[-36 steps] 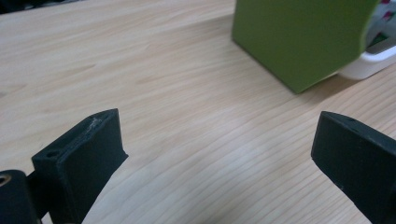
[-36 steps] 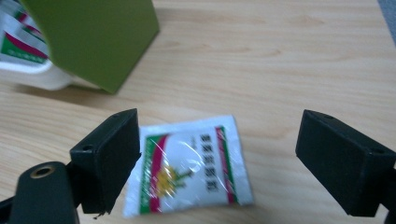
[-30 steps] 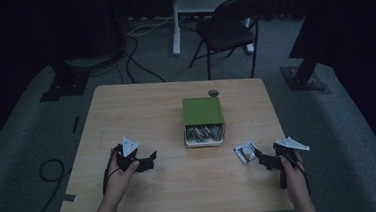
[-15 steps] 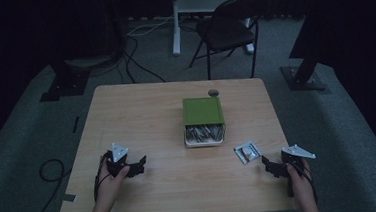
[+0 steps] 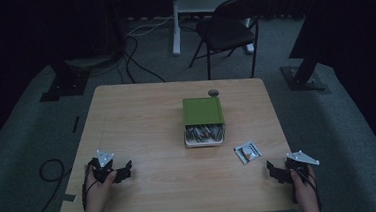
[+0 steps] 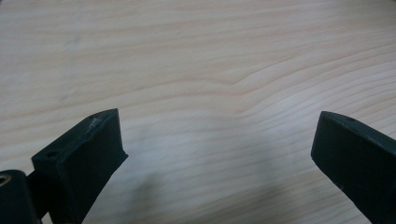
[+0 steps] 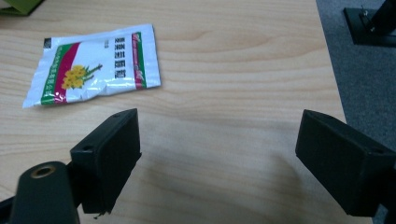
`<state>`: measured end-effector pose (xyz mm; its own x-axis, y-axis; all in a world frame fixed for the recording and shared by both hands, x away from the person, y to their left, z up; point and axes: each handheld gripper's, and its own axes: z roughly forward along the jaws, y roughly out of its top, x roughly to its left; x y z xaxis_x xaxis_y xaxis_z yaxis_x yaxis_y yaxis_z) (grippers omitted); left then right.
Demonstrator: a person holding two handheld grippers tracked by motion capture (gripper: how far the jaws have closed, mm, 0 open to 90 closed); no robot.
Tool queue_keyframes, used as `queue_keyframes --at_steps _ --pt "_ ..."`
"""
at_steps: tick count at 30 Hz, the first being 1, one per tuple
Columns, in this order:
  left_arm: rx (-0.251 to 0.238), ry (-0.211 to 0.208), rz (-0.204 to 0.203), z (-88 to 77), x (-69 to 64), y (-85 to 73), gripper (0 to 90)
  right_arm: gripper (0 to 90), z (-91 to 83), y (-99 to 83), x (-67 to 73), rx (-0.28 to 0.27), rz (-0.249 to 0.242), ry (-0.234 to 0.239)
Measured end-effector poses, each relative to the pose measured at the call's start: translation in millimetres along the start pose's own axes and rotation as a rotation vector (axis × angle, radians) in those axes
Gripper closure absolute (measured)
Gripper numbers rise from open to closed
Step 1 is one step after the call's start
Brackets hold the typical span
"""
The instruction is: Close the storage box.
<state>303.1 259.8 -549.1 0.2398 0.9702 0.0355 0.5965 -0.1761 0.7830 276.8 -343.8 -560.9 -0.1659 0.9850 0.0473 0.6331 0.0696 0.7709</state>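
Both claws sit low at the near edge of the table (image 5: pixel 141 114), well apart from each other, and both are spread wide with nothing between their jaws: the left claw (image 5: pixel 126 171) over bare wood at the near left, the right claw (image 5: pixel 273 171) at the near right corner. The thing nearest to hand is the small white sachet (image 5: pixel 248 151), lying flat on the table just ahead of the right claw and to its left, a little to the right of the green box (image 5: pixel 203 111) whose drawer is pulled out toward the person and full of what look like more packets. I'd judge the sachet the awkward part: it is thin, glossy and lies flush with the wood, so a claw coming down flat could skate it along the table or pinch only a corner and let it slip; and the right claw stands close to the table's right edge, so a sideways nudge could go wrong that way too. The right gripper view gives what the high view cannot, the sachet (image 7: pixel 95 65) up close with its green and red bands and yellow flower print, slightly puffed, off to the left of the jaws' line rather than between them. The high view alone shows the box, a small dark round thing (image 5: pixel 213 92) behind it, and a chair (image 5: pixel 230 25) beyond the table.
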Motion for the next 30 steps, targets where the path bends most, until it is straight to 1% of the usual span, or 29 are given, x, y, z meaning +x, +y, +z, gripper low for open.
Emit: queue_keyframes --at_steps 1,3,4,5,6,7,8,10,14,15,21,26,30 --pt "0.009 0.021 -0.012 -1.8 4.2 -2.4 3.1 13.7 -0.3 -0.5 0.7 0.004 -0.005 0.000" --pt "0.021 0.037 -0.029 -3.4 7.8 -4.3 3.1 13.7 -0.9 -1.6 1.9 0.020 -0.011 -0.004" --pt "0.021 0.037 -0.029 -3.4 7.8 -4.3 3.1 13.7 -0.9 -1.6 1.9 0.020 -0.011 -0.004" --pt "0.020 0.054 -0.047 -5.0 11.3 -5.8 3.1 13.7 -1.3 -2.8 3.3 0.038 -0.021 -0.004" --pt "0.022 0.061 -0.056 -6.0 12.8 -6.1 3.1 13.7 -1.5 -3.2 3.7 0.044 -0.026 -0.004" --pt "0.022 0.061 -0.056 -6.0 12.8 -6.1 3.1 13.7 -1.5 -3.2 3.7 0.044 -0.026 -0.004" --pt "0.022 0.077 -0.062 -7.7 15.3 -6.5 3.1 13.7 -1.3 -3.5 3.9 0.051 -0.030 -0.006" --pt "0.022 0.093 -0.073 -9.3 17.7 -7.3 3.1 13.2 -0.5 -3.6 4.6 0.068 -0.042 -0.003" --pt "0.031 0.121 -0.090 -11.5 22.9 -10.7 3.1 13.0 -0.4 -3.6 4.8 0.068 -0.043 -0.003" --pt "0.036 0.134 -0.097 -12.0 24.6 -12.3 3.1 13.0 -0.4 -3.6 4.8 0.068 -0.044 -0.003" --pt "0.050 0.152 -0.121 -13.8 28.3 -16.9 3.1 12.5 -0.2 -3.5 4.4 0.070 -0.040 -0.003" --pt "0.066 0.152 -0.123 -13.5 28.3 -18.3 3.1 12.4 -0.2 -3.5 4.5 0.070 -0.040 -0.003" --pt "0.090 0.158 -0.125 -12.5 27.7 -18.5 3.1 12.4 -0.1 -3.5 4.4 0.070 -0.040 -0.003"
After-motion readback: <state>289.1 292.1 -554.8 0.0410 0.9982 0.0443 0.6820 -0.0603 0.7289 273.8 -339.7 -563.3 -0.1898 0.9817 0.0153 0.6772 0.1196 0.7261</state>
